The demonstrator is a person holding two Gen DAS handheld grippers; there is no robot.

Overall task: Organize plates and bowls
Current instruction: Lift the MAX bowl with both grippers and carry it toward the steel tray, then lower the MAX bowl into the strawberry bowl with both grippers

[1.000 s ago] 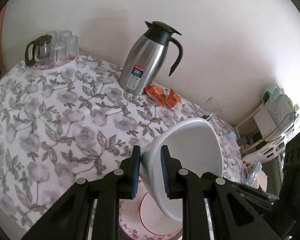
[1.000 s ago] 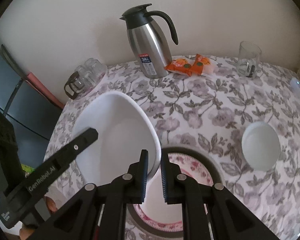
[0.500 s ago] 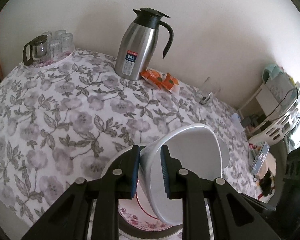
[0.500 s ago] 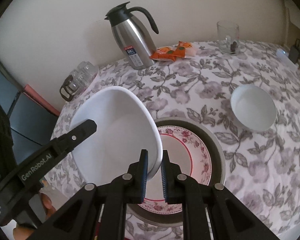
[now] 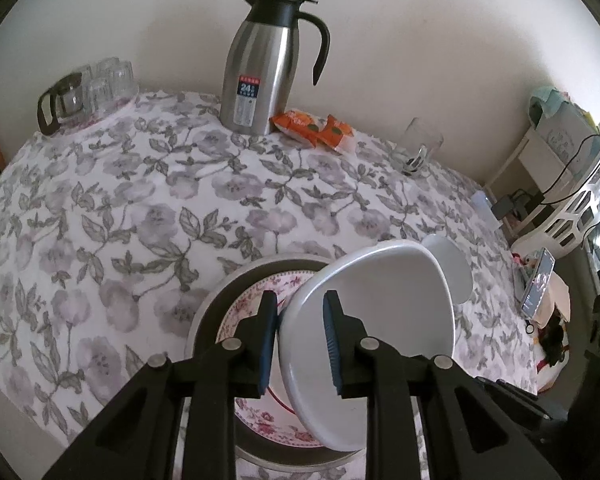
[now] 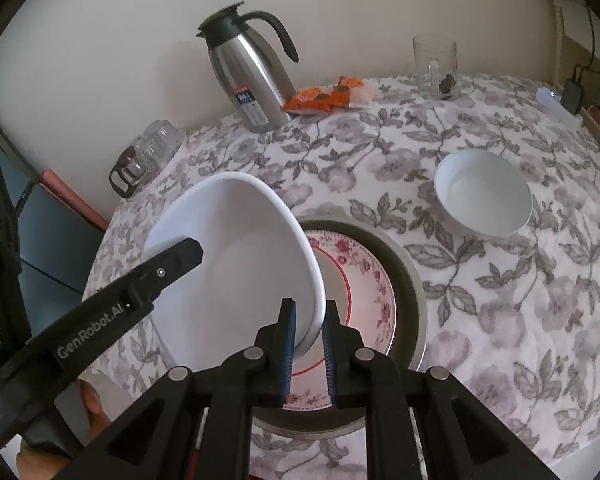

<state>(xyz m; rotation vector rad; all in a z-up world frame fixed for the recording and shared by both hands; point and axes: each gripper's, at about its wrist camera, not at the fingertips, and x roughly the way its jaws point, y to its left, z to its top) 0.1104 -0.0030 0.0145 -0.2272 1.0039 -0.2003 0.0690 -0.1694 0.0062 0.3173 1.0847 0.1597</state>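
Observation:
A large white bowl [image 6: 236,264] is held tilted above a floral plate [image 6: 360,280] that lies on a grey plate [image 6: 412,276]. My left gripper [image 5: 300,320] is shut on the bowl's left rim [image 5: 372,344]; it also shows in the right wrist view [image 6: 172,256]. My right gripper [image 6: 309,320] is shut on the bowl's right rim. The floral plate [image 5: 252,304] and grey plate [image 5: 216,300] lie under the bowl in the left wrist view. A small white bowl [image 6: 484,192] stands on the table to the right, partly hidden behind the big bowl in the left wrist view [image 5: 456,268].
On the flowered tablecloth [image 5: 140,208] stand a steel thermos jug [image 5: 260,68], orange snack packets [image 5: 312,128], a glass mug [image 6: 436,64], and a glass pot with tumblers [image 5: 84,88] at the far left. A white shelf and basket [image 5: 572,184] stand beyond the table's right edge.
Both grippers have carried the large white bowl toward me and lower over the plates. More of the table, the stacked plates and the small bowl have come into view.

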